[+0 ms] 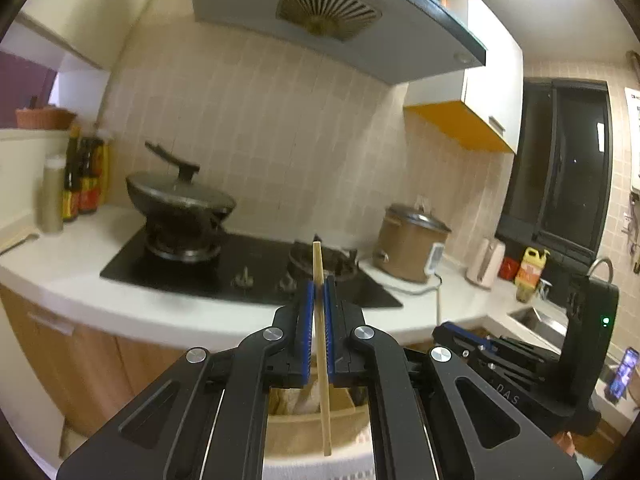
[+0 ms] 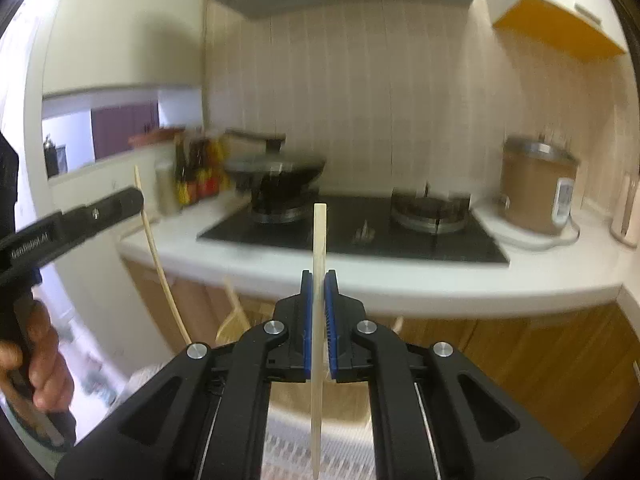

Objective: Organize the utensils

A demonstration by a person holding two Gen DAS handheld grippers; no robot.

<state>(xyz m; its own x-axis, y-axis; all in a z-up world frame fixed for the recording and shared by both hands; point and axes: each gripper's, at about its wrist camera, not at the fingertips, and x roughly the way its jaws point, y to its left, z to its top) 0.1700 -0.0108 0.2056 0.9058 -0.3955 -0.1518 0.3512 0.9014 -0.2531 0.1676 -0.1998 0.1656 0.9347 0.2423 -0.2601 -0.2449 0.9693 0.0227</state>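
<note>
While the left tool (image 1: 319, 286) pinches one pale wooden chopstick (image 1: 321, 320) upright between its blue pads (image 1: 309, 320), the right tool (image 2: 319, 280) clamps a second chopstick (image 2: 318, 300) the same way, each stick poking up past the tips and hanging down below them. Both are held in the air in front of the white worktop (image 1: 72, 264), where a lidded wok (image 1: 180, 196) sits on the black hob (image 1: 248, 268) and a brown cooker (image 1: 412, 240) stands to the right. In the right wrist view, the person's left hand (image 2: 36, 368) grips the other tool's handle.

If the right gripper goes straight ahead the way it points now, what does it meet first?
Probably the white countertop edge before the black glass hob, though depth is unclear. The right gripper points there, jaws shut on a pale wooden chopstick.
</note>
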